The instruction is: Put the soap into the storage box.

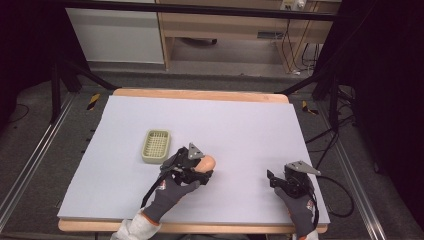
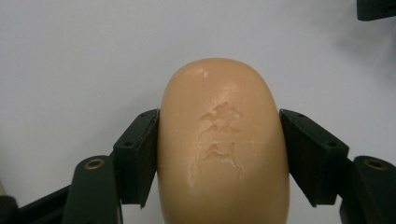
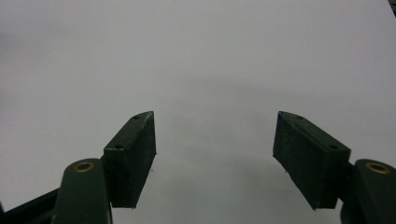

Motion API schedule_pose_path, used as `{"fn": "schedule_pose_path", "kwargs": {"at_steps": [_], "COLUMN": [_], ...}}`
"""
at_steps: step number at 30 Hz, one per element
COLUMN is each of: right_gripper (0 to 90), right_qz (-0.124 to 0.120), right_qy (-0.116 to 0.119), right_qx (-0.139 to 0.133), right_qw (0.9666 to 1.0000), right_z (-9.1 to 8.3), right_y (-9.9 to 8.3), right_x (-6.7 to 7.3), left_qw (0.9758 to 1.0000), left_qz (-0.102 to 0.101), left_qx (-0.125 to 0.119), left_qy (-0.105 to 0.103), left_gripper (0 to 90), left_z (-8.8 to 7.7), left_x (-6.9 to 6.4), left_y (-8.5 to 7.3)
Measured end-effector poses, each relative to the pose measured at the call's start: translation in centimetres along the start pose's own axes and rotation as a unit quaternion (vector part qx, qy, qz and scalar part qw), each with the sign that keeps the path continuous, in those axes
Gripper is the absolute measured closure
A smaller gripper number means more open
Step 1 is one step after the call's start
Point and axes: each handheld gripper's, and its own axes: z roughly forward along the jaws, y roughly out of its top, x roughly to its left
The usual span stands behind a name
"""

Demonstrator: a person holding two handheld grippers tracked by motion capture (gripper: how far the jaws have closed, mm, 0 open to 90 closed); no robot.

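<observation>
A pale lilac sheet (image 1: 240, 125) covers the wooden table (image 1: 200, 94). Left of the left gripper (image 1: 202, 170) sits a green slotted tray (image 1: 156, 146). Its jaws clamp a tan soap bar (image 2: 223, 144) with illegible embossed characters. The right gripper (image 3: 215, 154) gapes, jaws apart.

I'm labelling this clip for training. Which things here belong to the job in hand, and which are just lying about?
In the job:
- soap bar, clamped by the left gripper
- green soap tray, apart from it, probably its destination

Lying about:
- right gripper, open, idle over the lilac table cover
</observation>
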Motion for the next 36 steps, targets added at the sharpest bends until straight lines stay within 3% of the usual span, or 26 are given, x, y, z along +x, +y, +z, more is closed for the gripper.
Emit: {"fn": "schedule_pose_path", "kwargs": {"at_steps": [8,18,20,36], "right_gripper": [30.0,29.9,29.8,29.7], "right_qz": [-0.003,-0.005,-0.01,-0.008], "right_qy": [0.002,0.007,0.006,0.005], "right_qx": [-0.001,-0.001,-0.001,0.0], "right_qw": [1.0,1.0,0.9999,1.0], "right_z": [-0.1,-0.1,0.0,0.1], "right_y": [0.0,0.0,0.0,0.0], "right_x": [0.1,0.3,0.3,0.3], "left_qw": [1.0,0.9993,0.9986,0.9964], "left_qz": [-0.004,-0.027,-0.041,-0.064], "left_qx": [-0.004,-0.013,-0.021,-0.03], "left_qy": [0.004,0.021,0.027,0.048], "left_gripper": [31.8,31.8,31.9,31.9], "left_z": [-1.2,-2.4,-2.7,-3.6], "left_x": [1.1,3.2,3.9,6.2], "left_y": [-0.3,-0.7,-0.8,-0.9]}}
